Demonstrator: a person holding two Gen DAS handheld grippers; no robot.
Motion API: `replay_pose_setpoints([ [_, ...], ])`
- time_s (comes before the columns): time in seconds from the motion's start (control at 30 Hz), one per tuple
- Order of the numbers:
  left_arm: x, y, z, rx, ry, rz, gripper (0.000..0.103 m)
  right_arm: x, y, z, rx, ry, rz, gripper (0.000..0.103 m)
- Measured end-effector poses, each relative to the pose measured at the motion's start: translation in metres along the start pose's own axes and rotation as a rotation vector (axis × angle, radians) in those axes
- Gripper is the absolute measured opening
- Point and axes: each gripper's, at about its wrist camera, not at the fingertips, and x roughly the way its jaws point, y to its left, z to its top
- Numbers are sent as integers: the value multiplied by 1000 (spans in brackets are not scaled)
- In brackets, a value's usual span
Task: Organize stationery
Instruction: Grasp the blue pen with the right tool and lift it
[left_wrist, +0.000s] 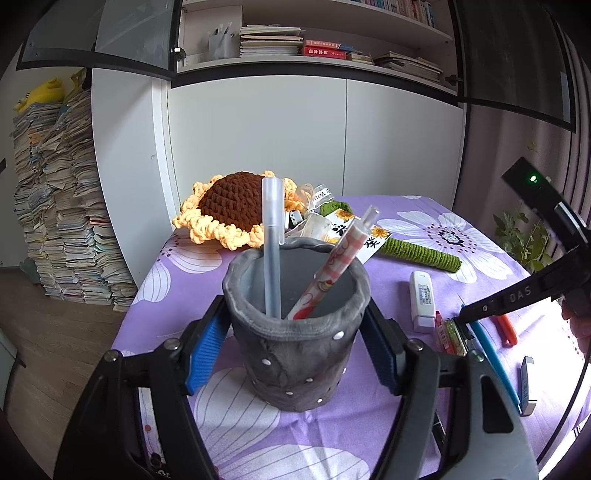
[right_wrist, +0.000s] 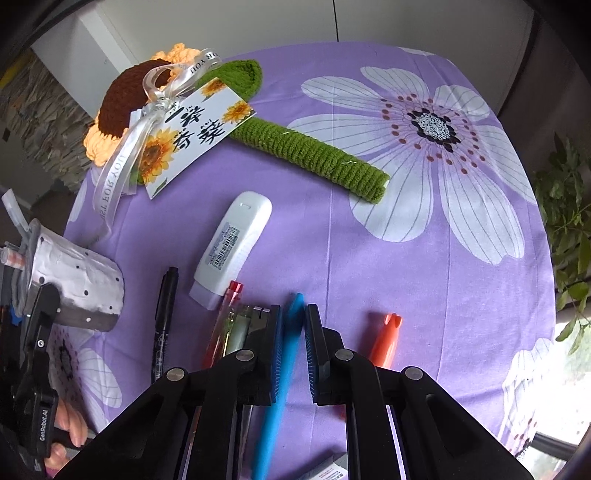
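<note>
A grey fabric pen holder (left_wrist: 295, 332) stands on the purple flowered tablecloth (left_wrist: 424, 443), gripped between the blue pads of my left gripper (left_wrist: 295, 343). It holds a clear pen (left_wrist: 271, 236) and a red-and-white patterned pen (left_wrist: 332, 269). The holder also shows in the right wrist view (right_wrist: 77, 288). My right gripper (right_wrist: 293, 332) is low over the cloth with a blue pen (right_wrist: 284, 369) lying between its blue pads; a gap shows on both sides. In the left wrist view it (left_wrist: 469, 328) reaches down to the blue pen (left_wrist: 495, 362).
Around the blue pen lie a red transparent pen (right_wrist: 221, 325), a black marker (right_wrist: 164, 321), an orange pen (right_wrist: 384, 341), a white USB dongle (right_wrist: 232, 247) and a white-blue stick (left_wrist: 528, 384). A crocheted sunflower (right_wrist: 258, 125) with card lies behind. Book stacks (left_wrist: 62, 203) stand left.
</note>
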Motion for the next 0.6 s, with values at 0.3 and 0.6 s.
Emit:
replay_pose_setpoints([
  [0.3, 0, 0, 0, 0, 1, 0, 69, -69, 16, -3, -47, -216, 39, 11],
  [0.6, -1, 0, 0, 1, 2, 1, 69, -146, 71, 7, -166, -491, 203, 11],
])
